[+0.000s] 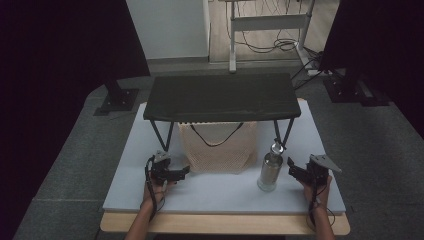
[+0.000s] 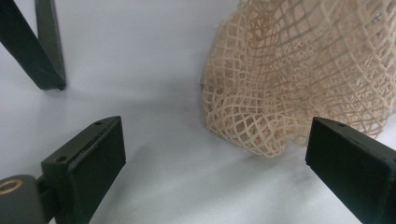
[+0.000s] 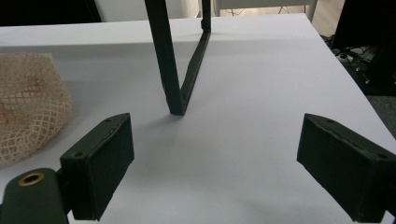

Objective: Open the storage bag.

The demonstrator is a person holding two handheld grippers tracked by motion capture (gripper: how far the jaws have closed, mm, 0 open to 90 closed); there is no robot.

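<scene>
Tongs, 2: we held left tongs (image 1: 184, 171) and right tongs (image 1: 290, 167) released, flanking mesh bag (image 1: 218, 147) and bottle (image 1: 270, 170) on desk (image 1: 125, 192), apparently poised to grasp.

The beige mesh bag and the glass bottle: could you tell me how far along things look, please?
Nothing looks done yet. The beige mesh bag hangs under the black shelf, and the clear glass bottle stands upright beside it on the white mat. The left gripper and right gripper are open and hold nothing. Any handling is still ahead.
</scene>
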